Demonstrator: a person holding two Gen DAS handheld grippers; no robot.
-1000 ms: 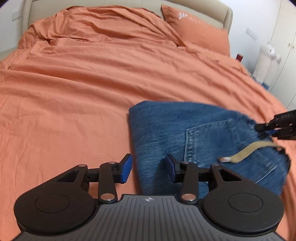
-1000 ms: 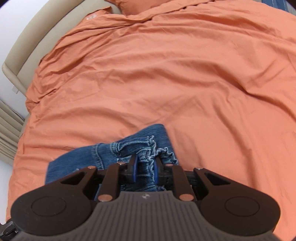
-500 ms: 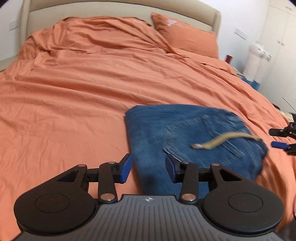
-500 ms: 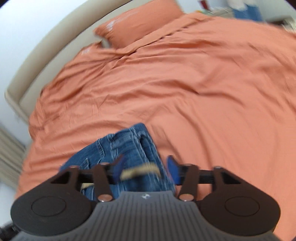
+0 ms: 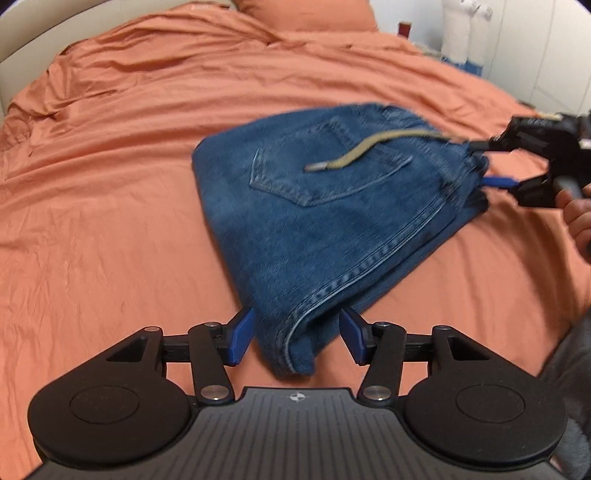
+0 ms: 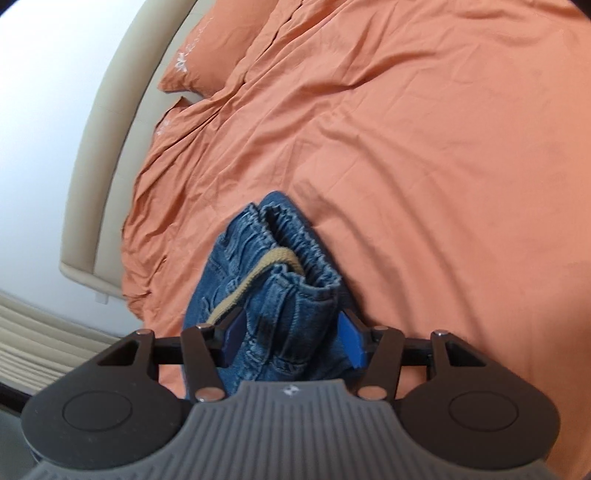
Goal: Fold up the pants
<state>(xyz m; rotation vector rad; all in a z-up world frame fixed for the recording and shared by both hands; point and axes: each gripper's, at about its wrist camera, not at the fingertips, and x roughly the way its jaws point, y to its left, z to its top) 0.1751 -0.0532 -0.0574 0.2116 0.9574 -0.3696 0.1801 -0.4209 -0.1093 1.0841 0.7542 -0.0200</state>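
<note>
Folded blue jeans (image 5: 332, 221) lie on the orange bed cover (image 5: 110, 184), back pocket up, with a tan drawstring (image 5: 369, 151) across them. My left gripper (image 5: 297, 339) straddles the near folded corner; its jaws are opening and the blue pads stand just clear of the denim. My right gripper (image 6: 293, 341) has the bunched waistband (image 6: 291, 258) between its jaws, which are closing without a clear press. In the left wrist view the right gripper (image 5: 480, 163) sits at the far right edge of the jeans, one finger above and one below.
An orange pillow (image 6: 207, 55) and a beige headboard (image 6: 107, 155) are at the head of the bed. White objects (image 5: 461, 29) stand beside the bed at the back right. A person's hand (image 5: 576, 218) holds the right gripper.
The right gripper let go of the waistband, swung aside, rolled, and now straddles it again. The left gripper shifted, its jaws spread wider, and the jeans' corner lies between them.
</note>
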